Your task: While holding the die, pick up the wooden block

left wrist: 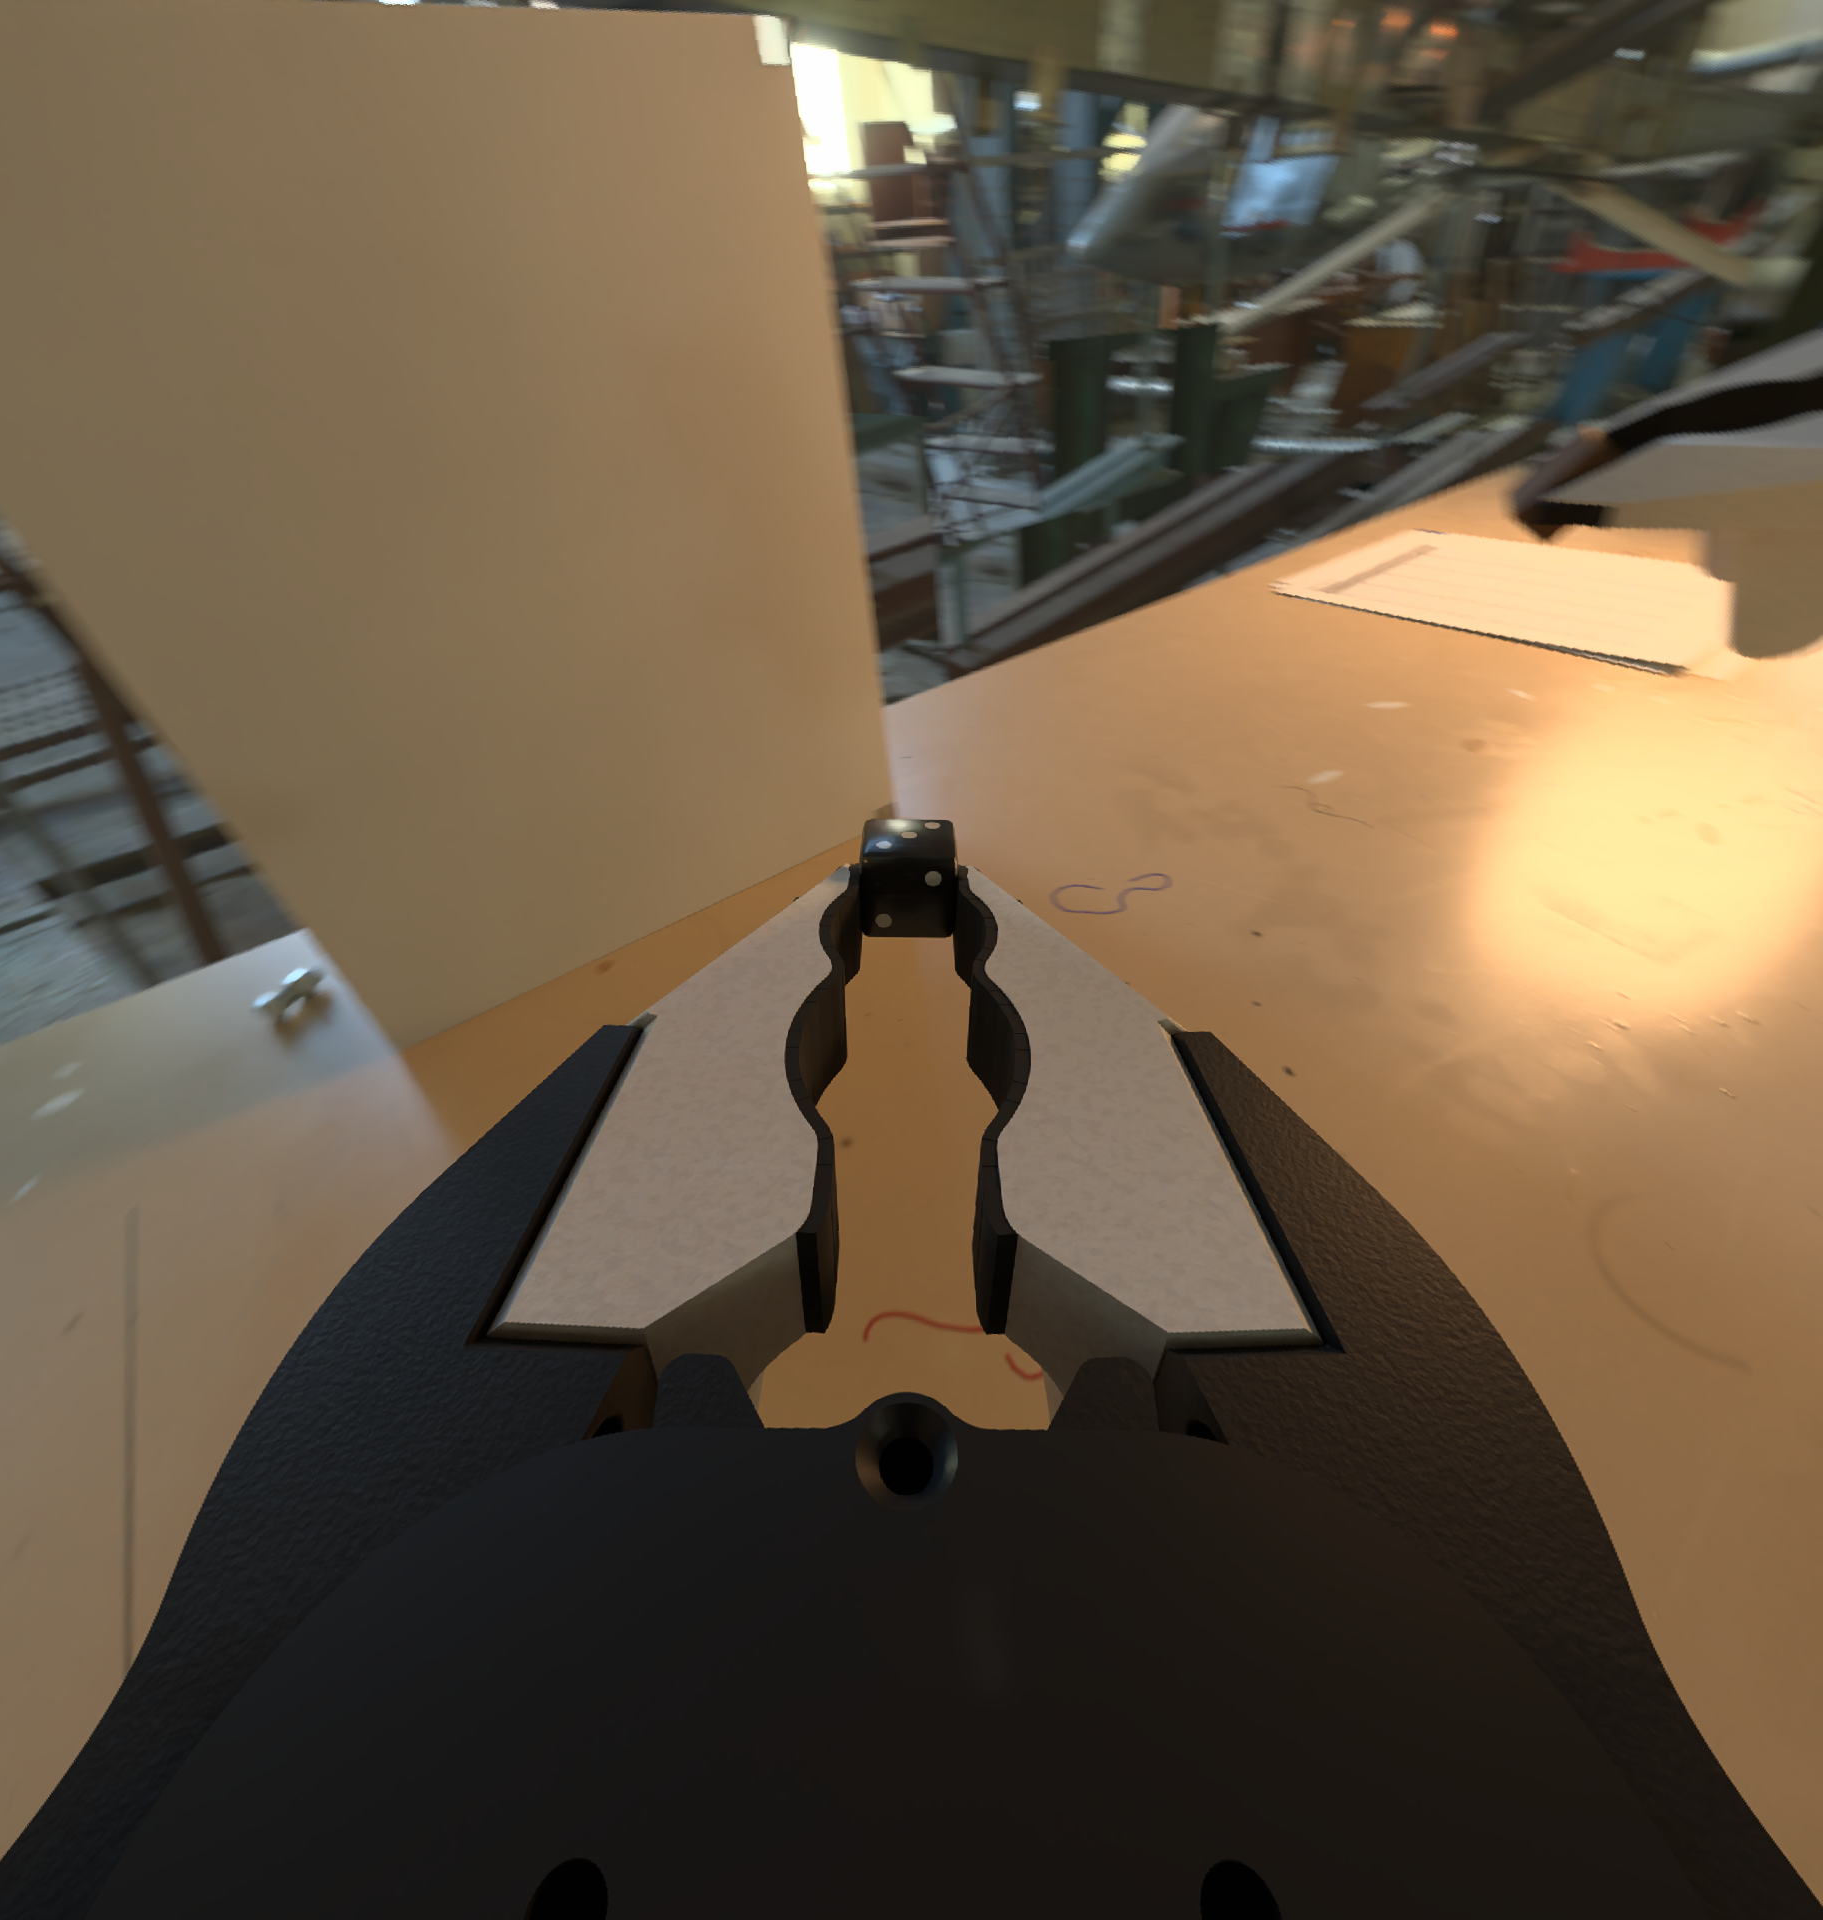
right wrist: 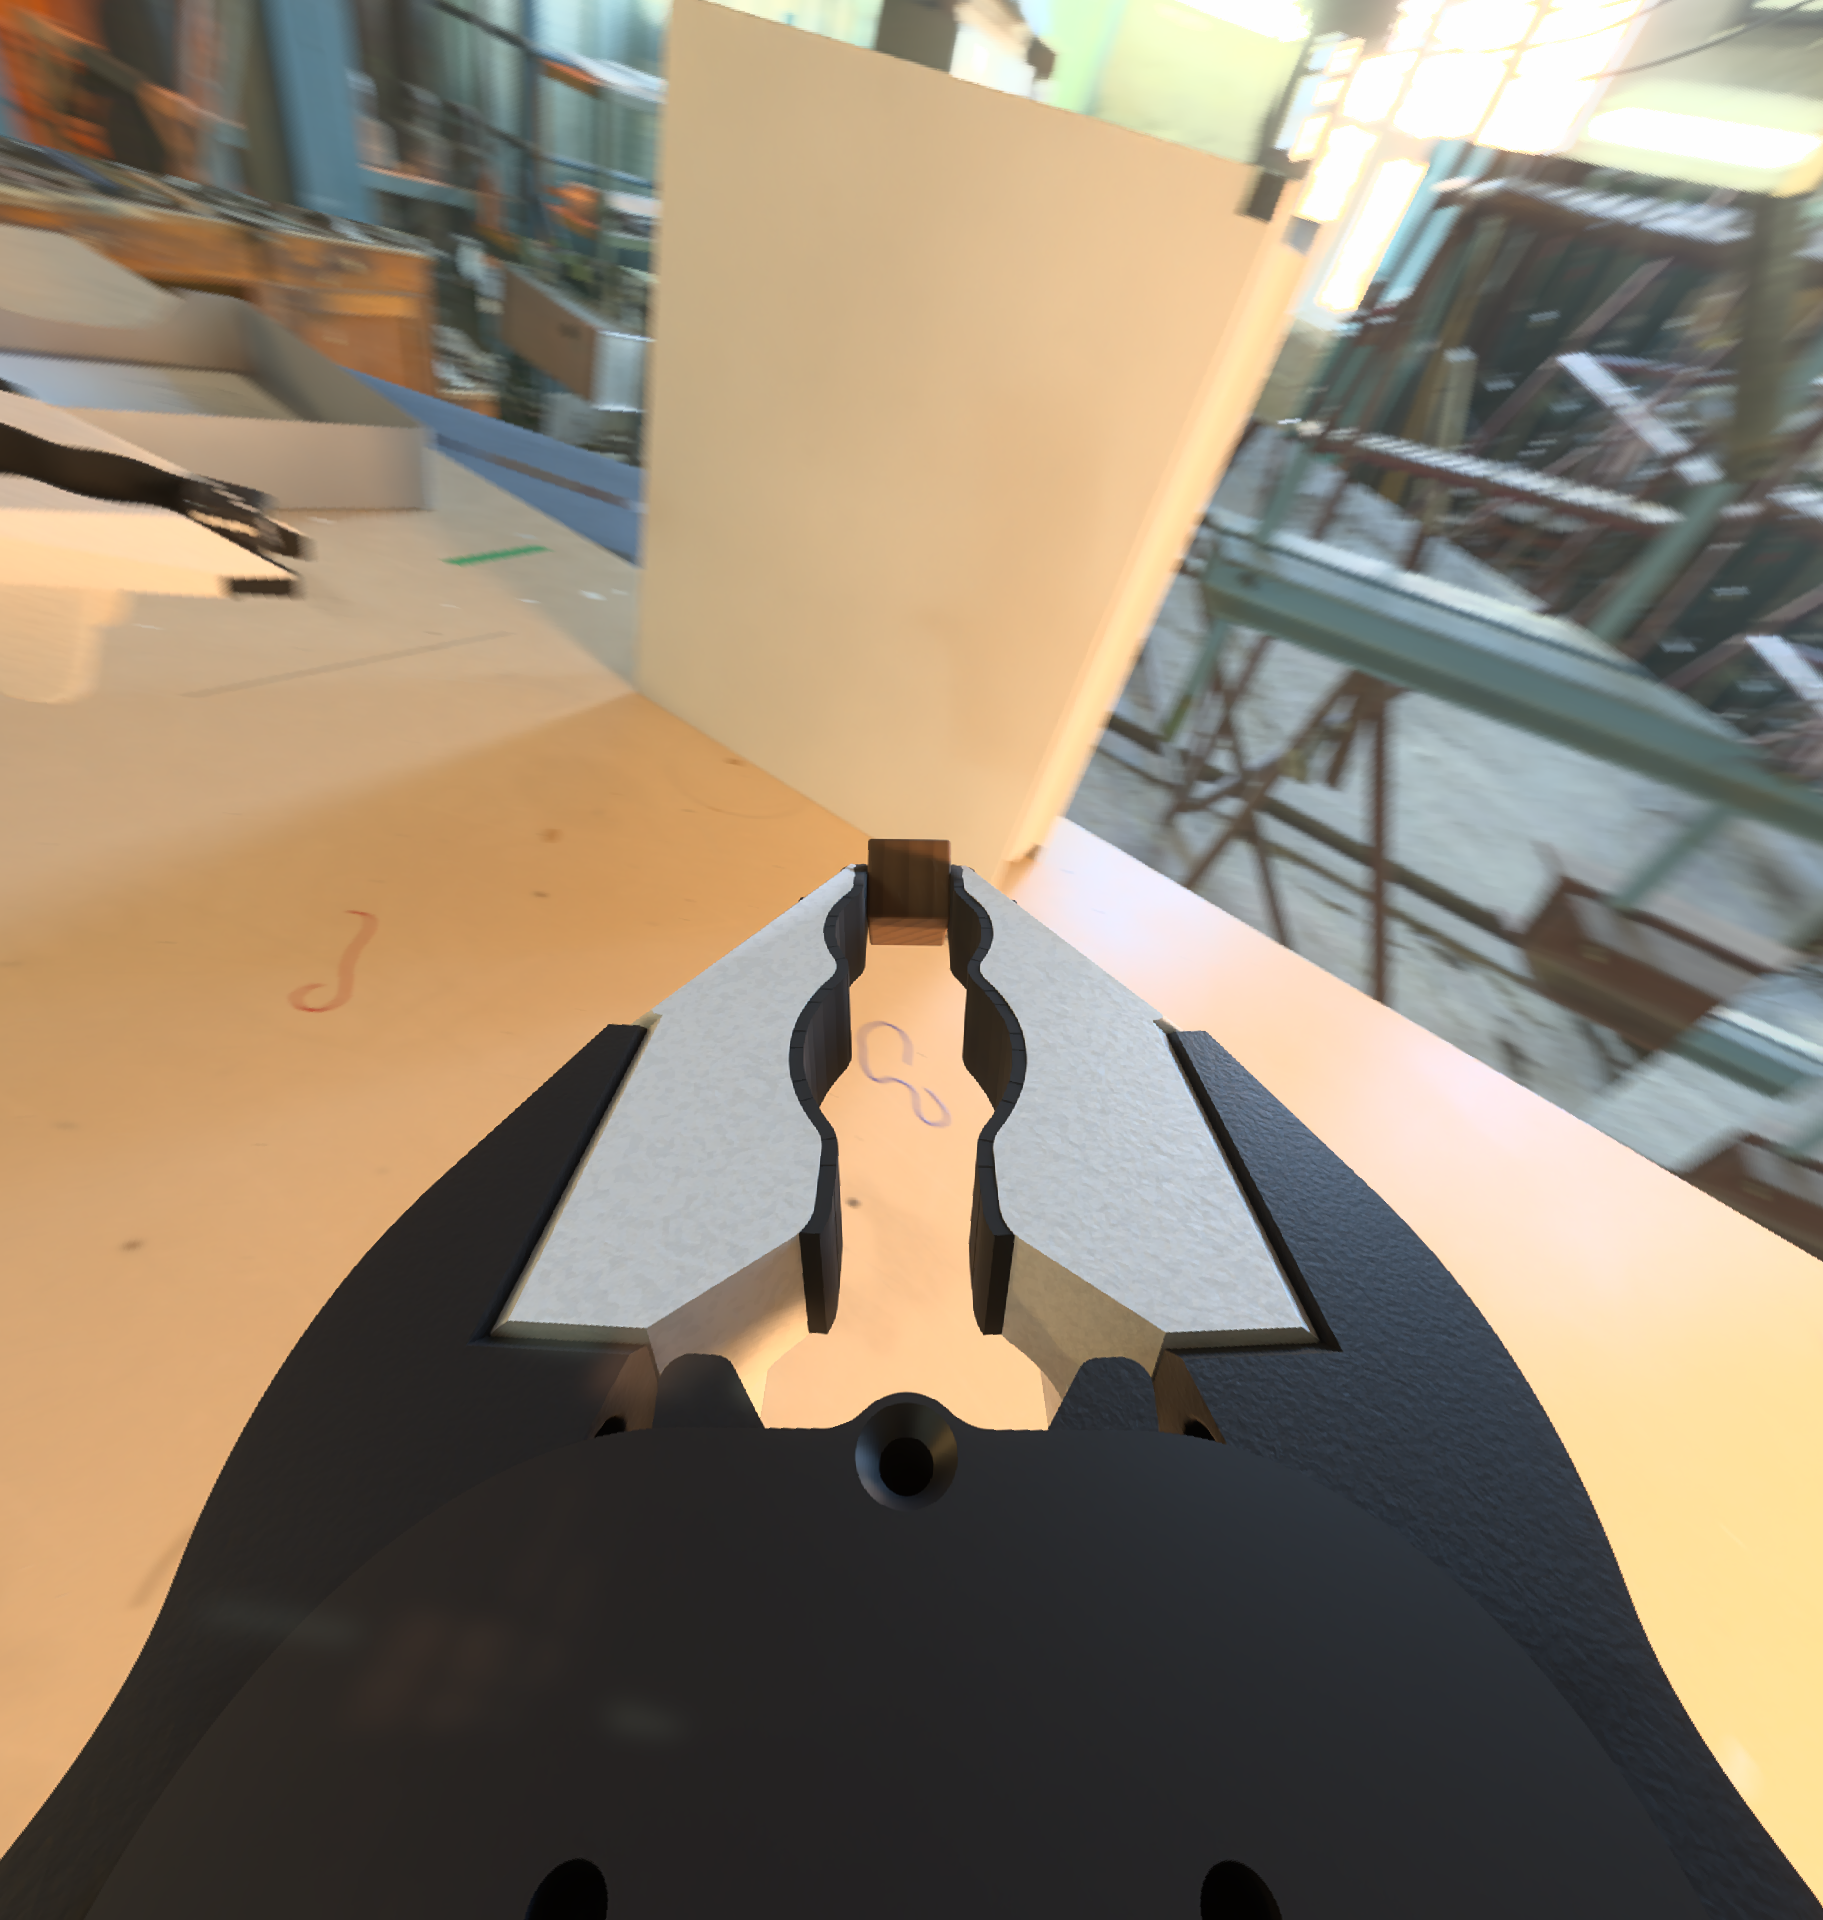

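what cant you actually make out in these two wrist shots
- Die, left wrist view: the faces pressed against the fingers are covered.
- Wooden block, right wrist view: its underside faces away, so table contact is unclear.
- Paper sheet, left wrist view: its far corner is hidden by the right gripper.

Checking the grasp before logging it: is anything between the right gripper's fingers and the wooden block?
Nothing visible. The right gripper is shut directly on the small brown wooden block, fingertips against both its sides.
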You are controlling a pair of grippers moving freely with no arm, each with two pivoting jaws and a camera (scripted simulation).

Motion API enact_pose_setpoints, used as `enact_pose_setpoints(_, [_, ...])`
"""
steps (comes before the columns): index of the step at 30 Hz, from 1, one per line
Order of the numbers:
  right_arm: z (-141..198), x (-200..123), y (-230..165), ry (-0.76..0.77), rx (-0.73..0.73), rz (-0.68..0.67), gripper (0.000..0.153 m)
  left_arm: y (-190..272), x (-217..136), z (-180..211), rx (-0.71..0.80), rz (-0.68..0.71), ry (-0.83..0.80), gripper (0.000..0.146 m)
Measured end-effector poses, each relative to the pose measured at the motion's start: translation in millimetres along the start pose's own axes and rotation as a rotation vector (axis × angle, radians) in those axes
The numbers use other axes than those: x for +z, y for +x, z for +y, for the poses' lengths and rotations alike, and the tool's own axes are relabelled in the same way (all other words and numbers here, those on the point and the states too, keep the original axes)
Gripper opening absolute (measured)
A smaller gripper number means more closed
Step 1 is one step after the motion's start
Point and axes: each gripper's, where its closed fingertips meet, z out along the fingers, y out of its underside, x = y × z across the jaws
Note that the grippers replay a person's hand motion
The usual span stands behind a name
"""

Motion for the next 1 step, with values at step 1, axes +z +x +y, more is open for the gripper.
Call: enact_pose_setpoints(1, [-3.6,6.6,-3.7,0.000,0.017,-0.064,0.014,4.3,5.2,-2.3,0.017,0.056,-0.006,0.016])
